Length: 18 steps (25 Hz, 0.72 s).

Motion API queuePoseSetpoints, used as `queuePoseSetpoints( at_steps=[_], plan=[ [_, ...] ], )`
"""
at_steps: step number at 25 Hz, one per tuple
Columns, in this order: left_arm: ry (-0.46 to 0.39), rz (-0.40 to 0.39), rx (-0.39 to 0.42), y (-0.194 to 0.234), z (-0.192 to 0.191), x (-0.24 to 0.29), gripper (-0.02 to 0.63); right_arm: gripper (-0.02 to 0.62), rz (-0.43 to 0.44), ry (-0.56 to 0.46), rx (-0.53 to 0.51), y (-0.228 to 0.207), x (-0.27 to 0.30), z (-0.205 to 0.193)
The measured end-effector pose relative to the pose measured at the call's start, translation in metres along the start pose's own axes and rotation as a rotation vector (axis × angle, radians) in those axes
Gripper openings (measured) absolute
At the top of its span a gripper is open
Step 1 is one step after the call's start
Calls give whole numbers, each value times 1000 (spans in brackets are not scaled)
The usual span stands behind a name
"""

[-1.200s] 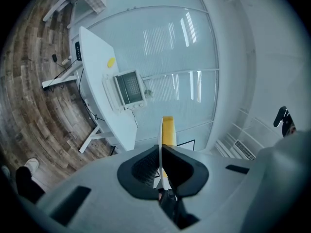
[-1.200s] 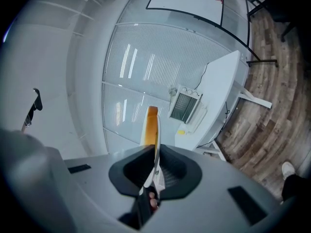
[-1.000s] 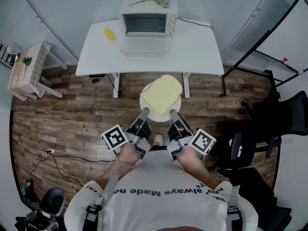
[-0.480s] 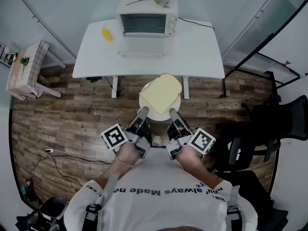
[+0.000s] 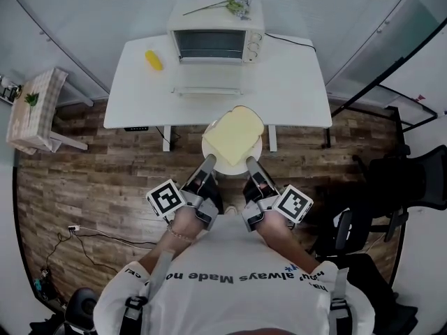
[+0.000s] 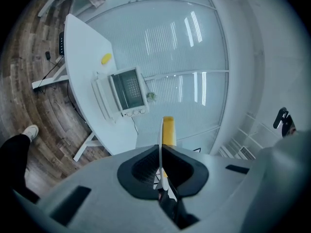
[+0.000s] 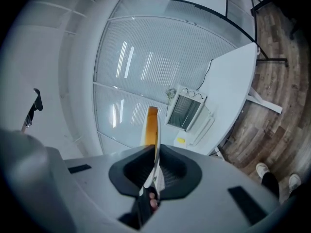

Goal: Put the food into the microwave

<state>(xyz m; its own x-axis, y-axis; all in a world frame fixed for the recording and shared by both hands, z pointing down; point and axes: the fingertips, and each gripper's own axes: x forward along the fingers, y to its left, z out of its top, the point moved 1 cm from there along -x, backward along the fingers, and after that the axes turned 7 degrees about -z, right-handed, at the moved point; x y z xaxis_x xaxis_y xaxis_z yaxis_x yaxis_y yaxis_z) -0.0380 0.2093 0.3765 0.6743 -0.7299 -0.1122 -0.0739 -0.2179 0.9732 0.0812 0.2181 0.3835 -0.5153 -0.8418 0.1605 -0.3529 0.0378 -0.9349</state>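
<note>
A white plate (image 5: 237,168) carrying a pale yellow slab of food (image 5: 234,132) hangs in front of me above the wooden floor. My left gripper (image 5: 208,162) is shut on its near-left rim and my right gripper (image 5: 252,163) on its near-right rim. In the left gripper view the plate edge (image 6: 161,142) and the food (image 6: 168,129) stand upright between the jaws of the left gripper (image 6: 161,165); the right gripper view shows the plate edge (image 7: 156,152), food (image 7: 151,123) and right gripper (image 7: 154,171) likewise. The microwave (image 5: 213,37) stands at the table's back, its door (image 5: 207,88) folded down open.
The white table (image 5: 293,79) lies ahead, with a small yellow item (image 5: 153,60) left of the microwave and flowers (image 5: 237,2) on top. A checked side table (image 5: 31,110) stands far left. A black chair (image 5: 412,183) and a black frame are at right. Cables lie on the floor at left.
The table and microwave have drawn nearer and sit a little lower in the view. Both grippers keep the same hold on the plate.
</note>
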Motion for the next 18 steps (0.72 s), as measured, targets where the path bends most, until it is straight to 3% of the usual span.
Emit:
queuePoseSetpoints(
  at_steps=[9, 18],
  plan=[
    [2, 4, -24, 29, 109, 56, 20, 29, -20, 6, -4, 12, 122, 28],
    [12, -17, -29, 41, 156, 82, 20, 29, -31, -9, -3, 15, 174, 40]
  ],
)
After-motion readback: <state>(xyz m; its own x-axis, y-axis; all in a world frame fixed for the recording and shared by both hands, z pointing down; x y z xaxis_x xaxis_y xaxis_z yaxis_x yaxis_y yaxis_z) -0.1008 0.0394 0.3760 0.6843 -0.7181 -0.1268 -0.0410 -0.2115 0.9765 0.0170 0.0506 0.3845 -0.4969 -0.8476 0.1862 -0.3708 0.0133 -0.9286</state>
